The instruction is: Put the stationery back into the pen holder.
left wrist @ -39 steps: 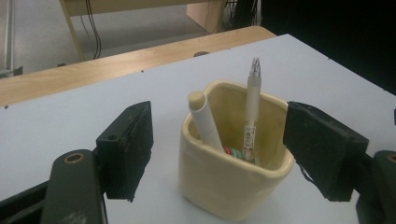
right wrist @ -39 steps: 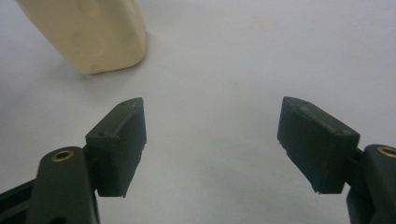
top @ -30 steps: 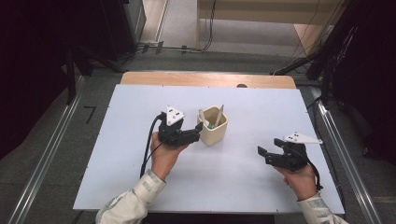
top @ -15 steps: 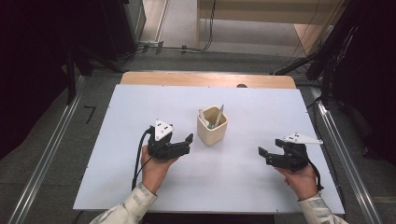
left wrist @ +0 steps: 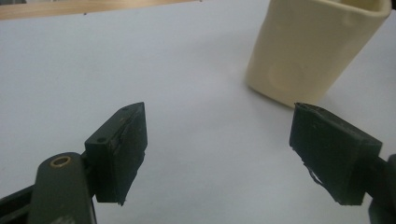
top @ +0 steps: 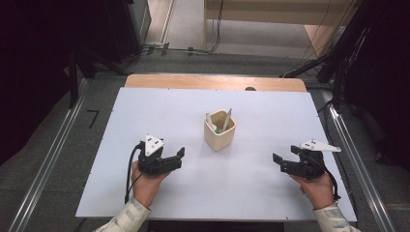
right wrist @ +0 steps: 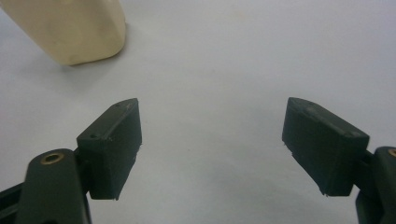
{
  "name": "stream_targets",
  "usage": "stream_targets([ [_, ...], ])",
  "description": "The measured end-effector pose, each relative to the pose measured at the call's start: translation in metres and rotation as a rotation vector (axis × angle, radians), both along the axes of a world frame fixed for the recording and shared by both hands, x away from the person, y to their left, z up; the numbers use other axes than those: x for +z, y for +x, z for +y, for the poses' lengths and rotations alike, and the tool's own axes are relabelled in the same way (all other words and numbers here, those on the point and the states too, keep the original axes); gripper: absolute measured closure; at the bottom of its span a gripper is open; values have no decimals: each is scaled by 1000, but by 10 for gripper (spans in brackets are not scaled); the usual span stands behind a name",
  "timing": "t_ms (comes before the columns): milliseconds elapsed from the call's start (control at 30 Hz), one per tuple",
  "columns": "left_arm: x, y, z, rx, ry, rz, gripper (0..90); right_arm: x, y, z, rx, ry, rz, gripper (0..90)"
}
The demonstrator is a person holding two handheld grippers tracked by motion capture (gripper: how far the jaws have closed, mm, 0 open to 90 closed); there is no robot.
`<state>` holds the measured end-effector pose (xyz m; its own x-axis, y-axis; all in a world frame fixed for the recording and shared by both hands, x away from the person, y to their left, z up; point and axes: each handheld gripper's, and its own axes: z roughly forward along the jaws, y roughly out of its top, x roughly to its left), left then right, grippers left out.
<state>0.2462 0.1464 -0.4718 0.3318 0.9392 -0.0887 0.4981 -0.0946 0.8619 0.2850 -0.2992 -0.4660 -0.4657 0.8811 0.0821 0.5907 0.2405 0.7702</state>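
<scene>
A cream square cup (top: 220, 130) stands near the middle of the white table top (top: 145, 116), with pens (top: 226, 119) upright in it. My left gripper (top: 180, 154) rests low on the table to the cup's left and nearer the front edge, open with nothing between its jaws. In the left gripper view the cup (left wrist: 314, 46) sits ahead and to the right of the open gripper (left wrist: 229, 154). My right gripper (top: 277, 161) lies at the right front of the table, open and empty. The right gripper view has the cup (right wrist: 70, 28) at the upper left, beyond the open gripper (right wrist: 210, 144).
A wooden strip (top: 215, 83) runs along the table's far edge. Metal rails (top: 48, 159) flank the table on both sides, and cables (top: 193, 48) lie on the floor beyond it.
My left gripper has drawn back from beside the cup, moving left and toward the front edge of the table. The right gripper has stayed where it was.
</scene>
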Motion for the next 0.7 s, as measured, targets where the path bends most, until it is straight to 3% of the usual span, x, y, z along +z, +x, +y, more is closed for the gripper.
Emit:
stream_targets([
  [367,-14,-16,35,79,17,50,200,-1,-5,-16,-39,11,2,183],
  [700,-23,-24,61,157,19,70,201,-4,-10,-28,-71,9,14,183],
])
